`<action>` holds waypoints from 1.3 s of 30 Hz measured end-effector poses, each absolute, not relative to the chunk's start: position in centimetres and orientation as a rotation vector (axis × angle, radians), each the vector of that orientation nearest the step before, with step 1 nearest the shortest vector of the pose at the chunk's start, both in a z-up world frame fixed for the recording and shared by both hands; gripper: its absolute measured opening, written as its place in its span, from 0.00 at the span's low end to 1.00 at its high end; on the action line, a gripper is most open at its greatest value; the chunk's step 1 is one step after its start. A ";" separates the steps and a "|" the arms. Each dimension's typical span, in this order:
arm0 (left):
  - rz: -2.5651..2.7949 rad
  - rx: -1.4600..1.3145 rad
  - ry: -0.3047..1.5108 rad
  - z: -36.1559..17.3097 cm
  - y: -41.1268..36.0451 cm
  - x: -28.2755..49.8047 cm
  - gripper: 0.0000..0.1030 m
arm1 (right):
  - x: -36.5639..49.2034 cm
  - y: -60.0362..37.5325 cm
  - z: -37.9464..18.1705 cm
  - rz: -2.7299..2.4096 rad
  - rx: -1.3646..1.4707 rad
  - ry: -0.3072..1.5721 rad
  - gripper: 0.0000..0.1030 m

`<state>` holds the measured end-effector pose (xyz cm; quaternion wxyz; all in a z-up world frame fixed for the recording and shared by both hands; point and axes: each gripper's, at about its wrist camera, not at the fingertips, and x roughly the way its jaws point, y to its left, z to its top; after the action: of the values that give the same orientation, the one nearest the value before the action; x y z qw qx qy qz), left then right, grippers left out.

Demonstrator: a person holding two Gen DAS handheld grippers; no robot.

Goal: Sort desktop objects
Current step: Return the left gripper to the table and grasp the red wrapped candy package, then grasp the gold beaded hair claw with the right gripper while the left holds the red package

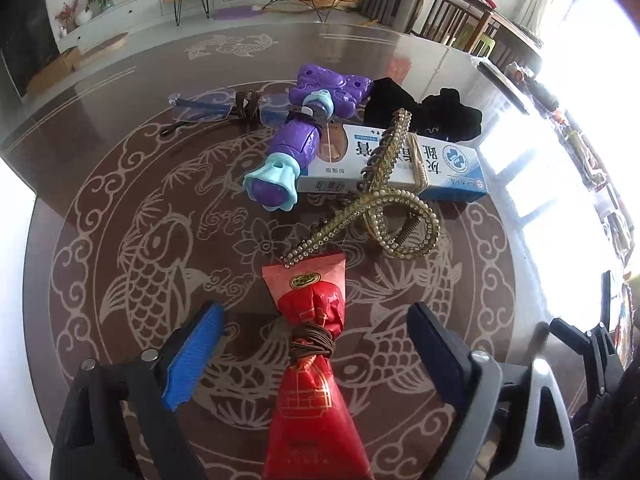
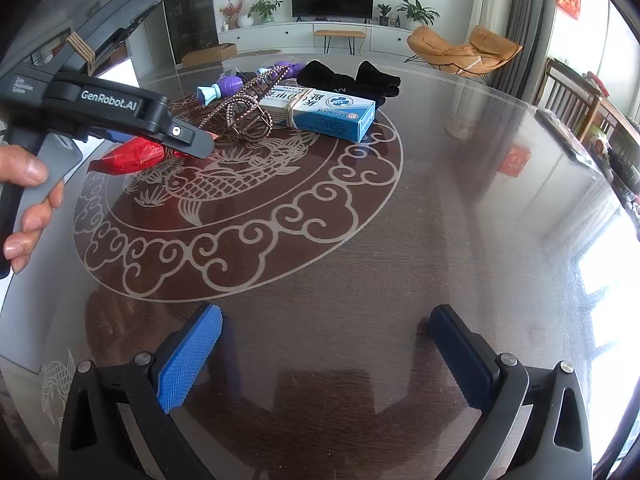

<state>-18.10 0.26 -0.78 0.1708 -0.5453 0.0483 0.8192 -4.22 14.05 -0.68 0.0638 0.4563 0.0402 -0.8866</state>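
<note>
a: at the near edge of the pile, the left tongs (image 1: 316,356) straddle the red foil pouch (image 1: 310,360), which lies flat on the bench (image 1: 120,160) with its cord-tied waist between the pads. the jaws stand part open and neither pad touches the foil.

b: main risk?

a: the pouch's far tip sits under, or at least touching, one arm of the rhinestone hair claw (image 1: 372,204). i judge that a lift from here could drag the claw along, and the claw leans on the blue-and-white box (image 1: 400,164), so that could shift too. second risk: the foil is slick and the pouch tapers, so a grip away from the tied waist may slide.

b: other things nearby?

a: the purple toy (image 1: 304,136) lies to the left of the box, touching it; the black cloth (image 1: 424,112) lies beyond the box. both are apart from the pouch.

b: hand pose?

a: seen from the right wrist, the left tongs (image 2: 200,146) point steeply down over the pouch (image 2: 132,158), and a person's hand (image 2: 24,196) grips the handle at far left. the right tongs (image 2: 324,356) hang wide open and empty over bare bench, well apart from the pile.
</note>
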 end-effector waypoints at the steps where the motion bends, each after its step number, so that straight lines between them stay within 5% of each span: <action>1: 2.343 -1.522 0.175 -0.7 0.4 -17.7 0.56 | -4.2 14.1 -0.7 -2.678 1.378 0.121 1.00; 3: 2.361 -1.480 0.197 -0.5 0.2 -16.9 0.32 | -4.2 14.1 -0.7 -2.678 1.378 0.121 1.00; 4: 2.368 -1.467 0.185 -0.5 -0.2 -16.4 0.28 | -4.2 14.1 -0.7 -2.678 1.378 0.121 1.00; 15: 2.632 -1.367 0.083 -1.1 -7.7 -6.0 0.29 | -4.2 14.0 -0.7 -2.678 1.378 0.121 1.00; 17: 2.626 -1.351 0.081 -1.2 -8.3 -5.4 0.34 | -4.2 14.0 -0.7 -2.678 1.378 0.121 1.00; 18: 2.614 -1.349 0.085 -1.2 -8.3 -5.5 0.46 | -4.2 14.0 -0.7 -2.678 1.378 0.121 1.00; 19: 2.604 -1.361 0.098 -1.3 -8.3 -5.7 0.70 | -4.2 14.0 -0.7 -2.678 1.378 0.121 1.00; 22: 2.595 -1.380 0.171 -2.1 -7.4 -6.2 0.94 | -4.2 14.0 -0.7 -2.678 1.378 0.121 1.00; 39: 2.569 -1.367 0.169 -2.5 -7.5 -6.2 1.00 | -8.8 10.9 0.7 -2.535 1.337 0.155 1.00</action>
<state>-6.16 -7.45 -2.48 0.1131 -0.4661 0.0576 0.8756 -8.81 10.94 0.70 0.1355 0.4616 0.0537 -0.8750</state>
